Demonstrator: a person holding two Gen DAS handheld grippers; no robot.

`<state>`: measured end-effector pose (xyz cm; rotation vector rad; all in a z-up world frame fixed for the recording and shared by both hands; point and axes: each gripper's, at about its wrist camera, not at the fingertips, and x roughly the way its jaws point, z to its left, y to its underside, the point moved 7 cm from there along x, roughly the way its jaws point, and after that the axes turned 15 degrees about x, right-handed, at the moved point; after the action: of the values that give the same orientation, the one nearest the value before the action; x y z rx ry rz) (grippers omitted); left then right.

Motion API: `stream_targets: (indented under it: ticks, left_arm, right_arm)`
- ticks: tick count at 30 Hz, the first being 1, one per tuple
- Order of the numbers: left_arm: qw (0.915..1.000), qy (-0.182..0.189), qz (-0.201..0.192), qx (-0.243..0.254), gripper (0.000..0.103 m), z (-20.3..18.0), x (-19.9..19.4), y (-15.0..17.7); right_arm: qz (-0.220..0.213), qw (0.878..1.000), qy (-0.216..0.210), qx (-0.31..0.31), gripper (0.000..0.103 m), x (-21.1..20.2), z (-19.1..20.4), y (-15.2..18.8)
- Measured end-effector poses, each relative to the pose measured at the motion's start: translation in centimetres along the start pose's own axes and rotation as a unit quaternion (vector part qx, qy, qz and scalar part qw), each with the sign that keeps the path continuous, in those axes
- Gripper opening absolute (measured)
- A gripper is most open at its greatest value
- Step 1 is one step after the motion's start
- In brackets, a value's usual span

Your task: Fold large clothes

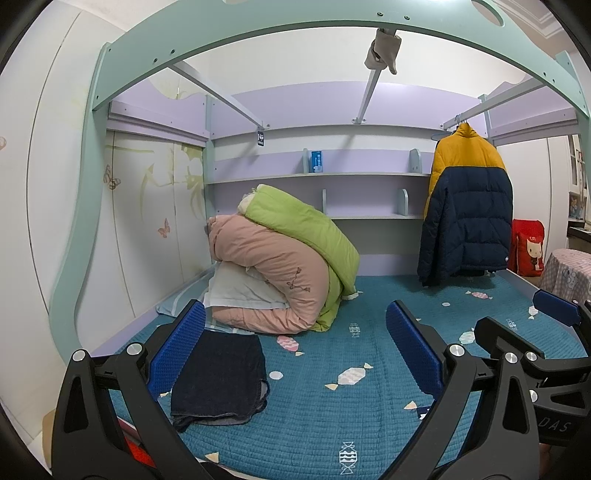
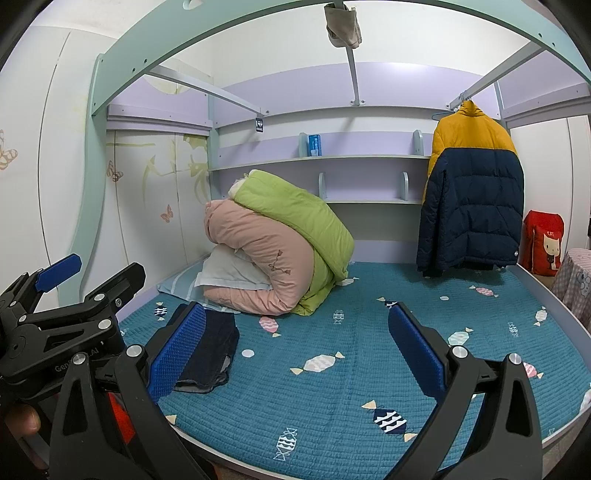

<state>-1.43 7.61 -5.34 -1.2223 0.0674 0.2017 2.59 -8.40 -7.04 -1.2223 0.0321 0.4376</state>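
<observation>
A folded dark denim garment (image 1: 219, 380) lies on the teal candy-print bed cover (image 1: 332, 413) at the front left; it also shows in the right wrist view (image 2: 212, 349). A yellow and navy puffer jacket (image 1: 467, 206) hangs on a hanger from a rail at the back right, also in the right wrist view (image 2: 472, 184). My left gripper (image 1: 295, 354) is open and empty above the bed's front edge, the garment beside its left finger. My right gripper (image 2: 295, 350) is open and empty to its right; it shows at the right edge of the left wrist view (image 1: 524, 325).
Rolled pink and green quilts (image 1: 284, 258) on a white pillow sit at the back left of the bed. Lilac shelves (image 1: 317, 177) run along the back wall. A red bag (image 1: 528, 247) and a checked cloth (image 1: 569, 273) stand at the right. A bunk frame (image 1: 258, 33) arches overhead.
</observation>
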Motion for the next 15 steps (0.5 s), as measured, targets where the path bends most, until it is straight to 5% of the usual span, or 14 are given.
stream_targets:
  ticks: [15]
  left_arm:
    - [1.0,-0.002,0.002,-0.001,0.098,0.27,-0.17,0.1]
  right_arm:
    - [0.002,1.0,-0.001,0.001,0.096,0.07,0.46,0.27]
